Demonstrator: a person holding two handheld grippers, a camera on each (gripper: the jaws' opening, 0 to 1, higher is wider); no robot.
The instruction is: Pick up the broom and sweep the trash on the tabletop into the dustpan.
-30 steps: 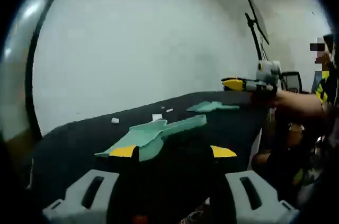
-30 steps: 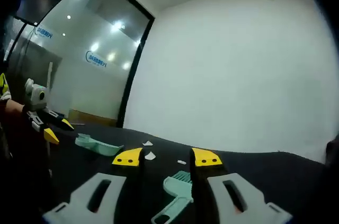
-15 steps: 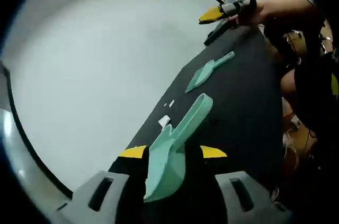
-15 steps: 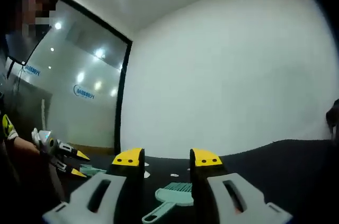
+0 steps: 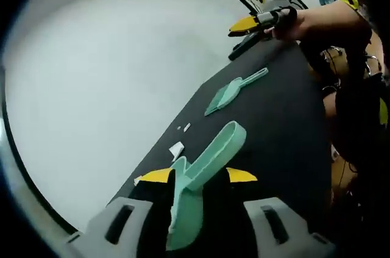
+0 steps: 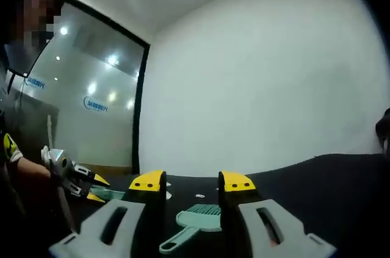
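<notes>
Both tools' [image 6: 192, 185] jaws frame the broom [image 6: 194, 223].

left gripper [image 5: 192, 175] rolled and closed in on dustpan [image 5: 198, 182], handle now between its jaws

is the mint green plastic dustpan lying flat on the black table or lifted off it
Cannot tell for certain. The mint green plastic dustpan sits between the open jaws of the left gripper, its handle pointing away; whether it touches the black table is unclear.
</notes>
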